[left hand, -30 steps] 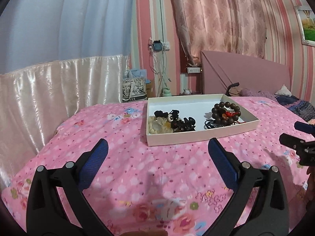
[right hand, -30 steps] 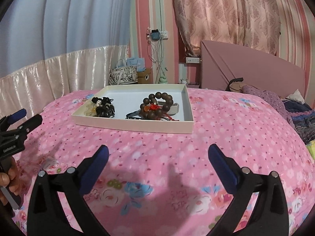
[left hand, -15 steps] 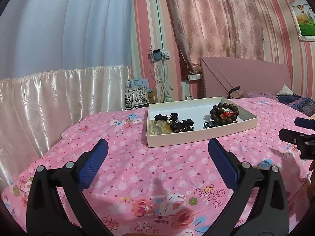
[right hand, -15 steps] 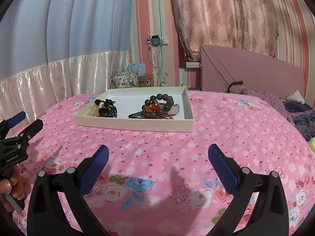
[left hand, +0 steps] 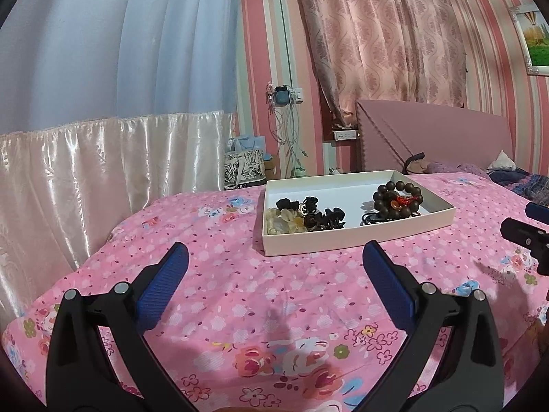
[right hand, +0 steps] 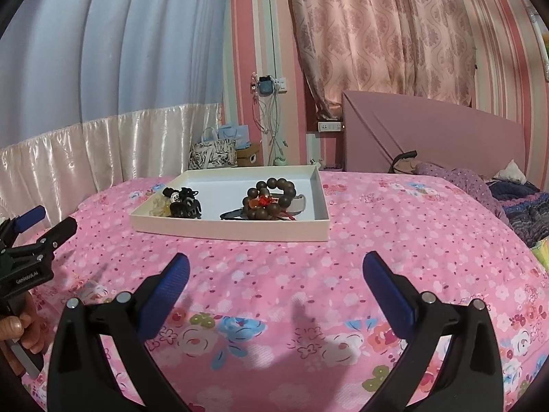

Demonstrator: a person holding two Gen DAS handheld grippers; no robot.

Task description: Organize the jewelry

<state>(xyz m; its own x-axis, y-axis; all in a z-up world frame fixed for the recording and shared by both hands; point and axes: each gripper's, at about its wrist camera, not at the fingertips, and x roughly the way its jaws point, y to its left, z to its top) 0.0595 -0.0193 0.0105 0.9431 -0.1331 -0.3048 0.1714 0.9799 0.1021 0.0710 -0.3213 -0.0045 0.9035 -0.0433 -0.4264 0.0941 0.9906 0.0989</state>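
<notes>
A shallow white tray (left hand: 357,237) lies on the pink floral bedspread. It holds a dark wooden bead bracelet with a red knot (left hand: 398,199), black hair clips (left hand: 322,218) and a cream flower piece (left hand: 283,225). My left gripper (left hand: 276,250) is open and empty, short of the tray's near rim. In the right wrist view the same tray (right hand: 233,231), bracelet (right hand: 271,199) and black clip (right hand: 185,206) lie ahead. My right gripper (right hand: 274,261) is open over bare bedspread. Each gripper shows at the edge of the other's view: right gripper (left hand: 528,221), left gripper (right hand: 56,218).
The bedspread (left hand: 240,274) drops off at the left toward a satin curtain (left hand: 103,171). A pink headboard (right hand: 429,137), a purple pillow (right hand: 456,178) and a dark blanket (right hand: 525,206) sit at the right. Bags (right hand: 212,154) stand behind the bed. A hand (right hand: 20,326) holds the left gripper's handle.
Both views have tilted up a little, showing more wall and less of the near bedspread. The tray and its contents have not moved. Both grippers stay open.
</notes>
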